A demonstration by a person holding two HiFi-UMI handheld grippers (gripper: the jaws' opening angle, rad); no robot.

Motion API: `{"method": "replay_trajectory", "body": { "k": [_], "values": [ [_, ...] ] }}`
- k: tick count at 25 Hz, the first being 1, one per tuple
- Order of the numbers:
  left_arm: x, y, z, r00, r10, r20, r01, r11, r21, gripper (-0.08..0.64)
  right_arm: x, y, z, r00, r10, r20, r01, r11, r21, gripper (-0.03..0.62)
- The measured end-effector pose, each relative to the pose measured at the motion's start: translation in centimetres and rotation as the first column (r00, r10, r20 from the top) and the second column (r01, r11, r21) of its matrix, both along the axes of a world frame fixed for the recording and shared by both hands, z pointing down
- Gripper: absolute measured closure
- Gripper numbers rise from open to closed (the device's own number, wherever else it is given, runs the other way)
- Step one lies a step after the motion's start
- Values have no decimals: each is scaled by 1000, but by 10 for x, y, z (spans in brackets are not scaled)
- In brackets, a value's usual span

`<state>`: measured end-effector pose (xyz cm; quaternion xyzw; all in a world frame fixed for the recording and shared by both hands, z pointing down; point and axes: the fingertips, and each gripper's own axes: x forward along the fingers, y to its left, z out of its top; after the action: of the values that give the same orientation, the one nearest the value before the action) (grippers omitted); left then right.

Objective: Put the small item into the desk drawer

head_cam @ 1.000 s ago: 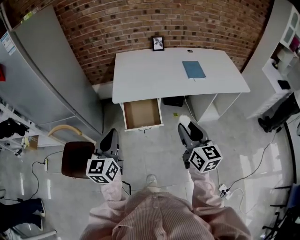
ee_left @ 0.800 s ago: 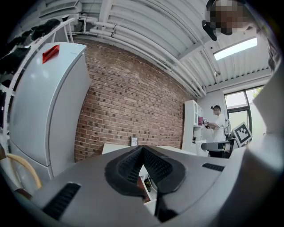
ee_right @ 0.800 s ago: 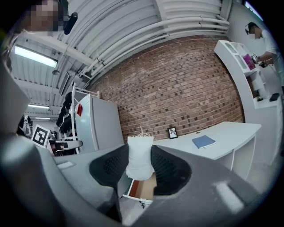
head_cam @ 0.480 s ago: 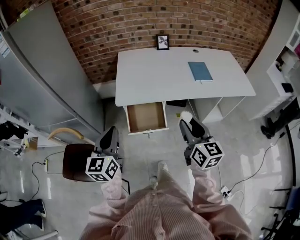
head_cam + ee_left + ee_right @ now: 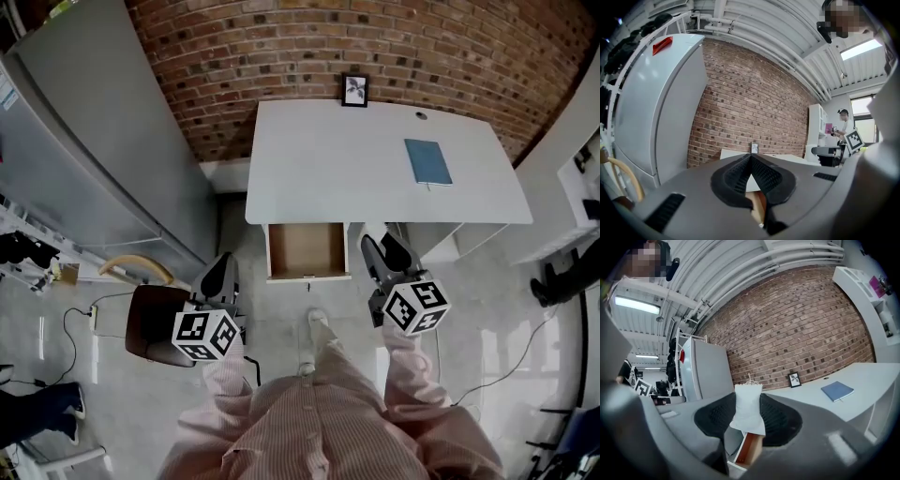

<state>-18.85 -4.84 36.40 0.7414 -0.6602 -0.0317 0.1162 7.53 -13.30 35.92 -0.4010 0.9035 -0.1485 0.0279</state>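
Note:
The white desk (image 5: pixel 375 159) stands against the brick wall, its drawer (image 5: pixel 307 248) pulled out and showing a bare brown bottom. My right gripper (image 5: pixel 382 246) hangs just right of the drawer's front, short of the desk's edge. In the right gripper view that gripper (image 5: pixel 748 401) is shut on a small white item (image 5: pixel 748 411), which sticks up between the pads, with the drawer (image 5: pixel 749 448) below. My left gripper (image 5: pixel 219 272) is left of the drawer, over the floor. Its jaws (image 5: pixel 751 164) are shut with nothing in them.
On the desk lie a blue notebook (image 5: pixel 428 161) and a small picture frame (image 5: pixel 354 90) at the back. A tall grey fridge (image 5: pixel 103 141) stands to the left, with a brown chair (image 5: pixel 150 314) beside my left gripper. Cables run over the floor (image 5: pixel 75 328).
The person has stepped toward the desk, so desk and drawer lie closer to both grippers. The right gripper still holds the white item; the left stays shut.

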Motion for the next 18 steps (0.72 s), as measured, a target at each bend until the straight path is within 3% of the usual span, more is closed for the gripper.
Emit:
{"method": "replay_trajectory", "body": {
  "k": [10,18],
  "values": [
    [-19,-73,20,997,-73,-37,71,996,-55,561,-54,-88,14,989,-140,-37,138,990,-39,431],
    [-26,-105,66,986,-144,-82,130,979,-157,561,-91,-122,55,957,-281,-75,271,955,-119,431]
  ]
}}
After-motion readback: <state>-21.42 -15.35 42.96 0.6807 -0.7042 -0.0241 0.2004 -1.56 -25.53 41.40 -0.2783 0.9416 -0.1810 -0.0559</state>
